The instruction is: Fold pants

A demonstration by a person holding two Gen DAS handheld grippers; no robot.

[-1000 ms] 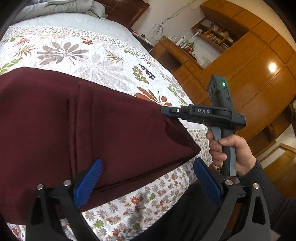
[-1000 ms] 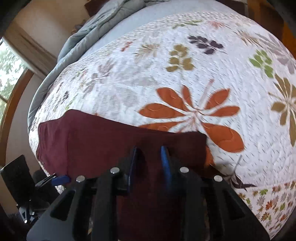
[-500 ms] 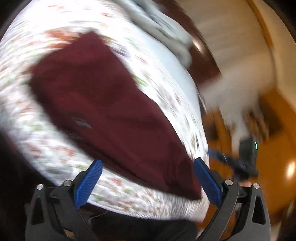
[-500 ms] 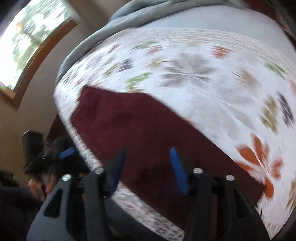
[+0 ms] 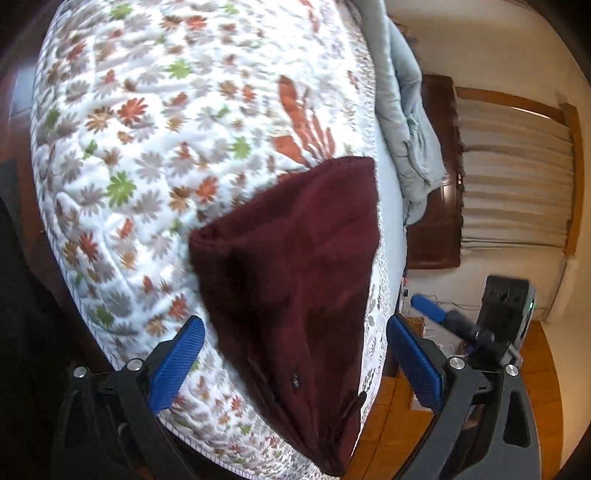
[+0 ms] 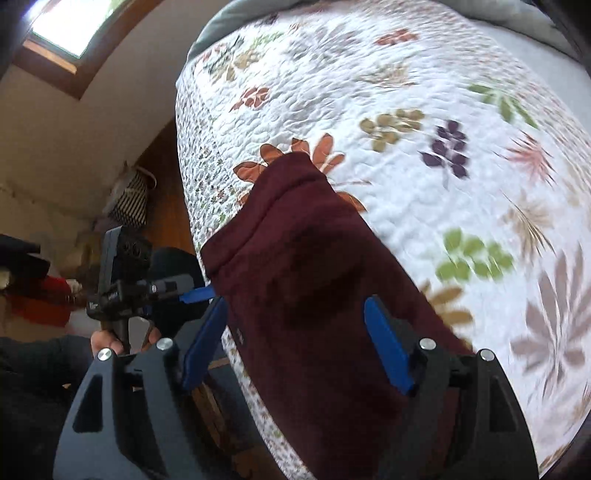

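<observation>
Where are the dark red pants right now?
The pants lie folded on the flowered quilt, at the bed's near edge, just ahead of both open tools in both wrist views.

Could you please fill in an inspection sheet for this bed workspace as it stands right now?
Surface: quilted floral bedspread covering the bed, reaching its edge.
Job's things: maroon pants, folded into a compact stack near the bed's edge, one end hanging over the side.
Clutter: rumpled grey-blue blanket at the far end of the bed.
Grippers: left gripper open, nothing between its pads; right gripper open above the pants, its jaws having just been opening, pads not pressing the cloth.
Cables: thin wires on the floor by the wall, blurred.
Surroundings: wooden floor, window, striped bag on the floor.
</observation>
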